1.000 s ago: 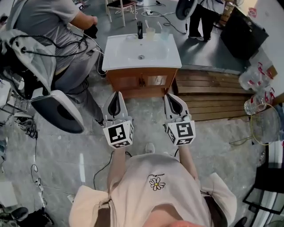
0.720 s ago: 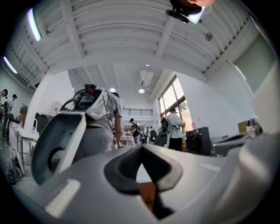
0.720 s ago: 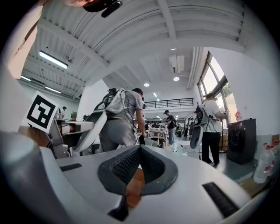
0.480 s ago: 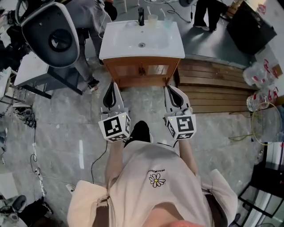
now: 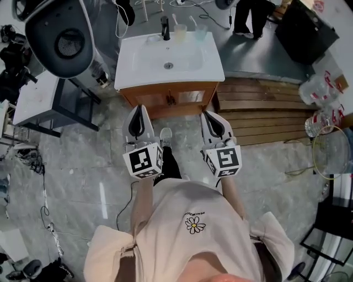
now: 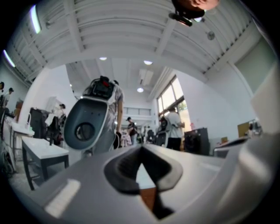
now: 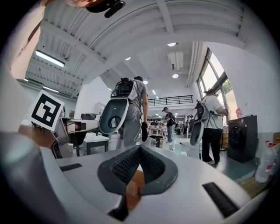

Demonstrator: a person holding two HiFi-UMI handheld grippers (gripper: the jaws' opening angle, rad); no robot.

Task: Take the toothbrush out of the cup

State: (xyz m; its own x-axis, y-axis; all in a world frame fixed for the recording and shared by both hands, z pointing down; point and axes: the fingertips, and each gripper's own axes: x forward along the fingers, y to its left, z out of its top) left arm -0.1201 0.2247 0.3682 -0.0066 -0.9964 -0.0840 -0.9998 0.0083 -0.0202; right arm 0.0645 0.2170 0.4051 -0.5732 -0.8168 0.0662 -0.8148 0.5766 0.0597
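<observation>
At the back edge of a white sink (image 5: 144, 65), in the head view, stand a pale yellow cup (image 5: 181, 33) and a bluish cup (image 5: 201, 33), to the right of a black faucet (image 5: 165, 27). A thin toothbrush (image 5: 176, 20) sticks up out of the yellow cup, and another one (image 5: 193, 22) out of the bluish cup. My left gripper (image 5: 139, 108) and right gripper (image 5: 208, 114) are held level side by side in front of the sink's cabinet, well short of the cups. Both are shut and empty, as the left gripper view (image 6: 141, 149) and the right gripper view (image 7: 140, 148) show.
The sink rests on a brown wooden cabinet (image 5: 168, 98). Wooden decking (image 5: 259, 113) lies to its right, with clear plastic bottles (image 5: 319, 88) beyond. At the left are a dark table (image 5: 47, 102) and a large white pod (image 5: 60, 33). A person (image 5: 247, 16) stands behind the sink.
Both grippers have moved forward toward the sink, which now sits nearer and larger in view. The white pod has shifted to the upper left.
</observation>
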